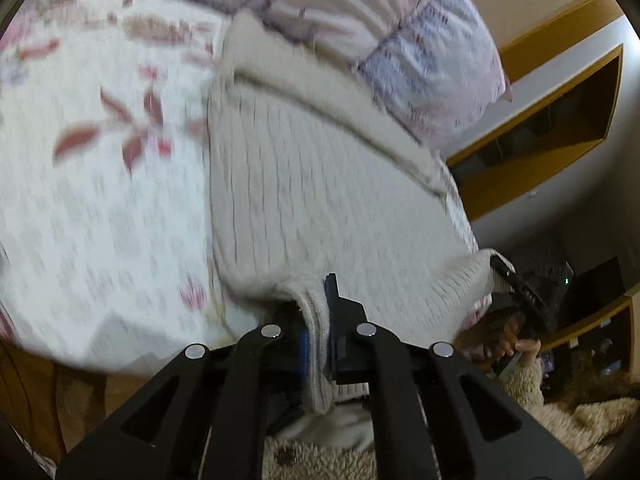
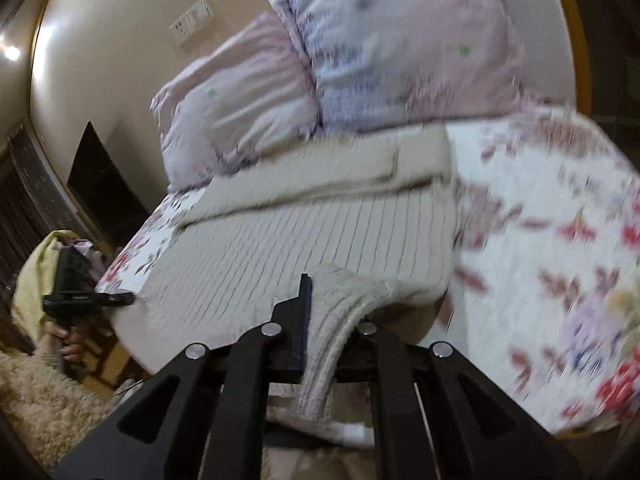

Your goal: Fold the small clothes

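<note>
Cream knit sweater [image 1: 320,184] flat on floral bedspread [image 1: 100,208], stretching forward toward pillows [image 2: 360,60]. Left gripper [image 1: 320,320] and right gripper [image 2: 320,320] each pinching a near hem corner; fold likely forward, both equally near.

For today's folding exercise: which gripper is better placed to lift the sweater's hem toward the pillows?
Left, marginally: the left gripper has the sweater hem squarely between both fingers; the right gripper also clamps it, but fabric hides one.

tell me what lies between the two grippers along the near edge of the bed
The cream knit sweater. Its ribbed hem runs from the right gripper across to the left gripper, both clamped on it. The right wrist view shows this best.
</note>
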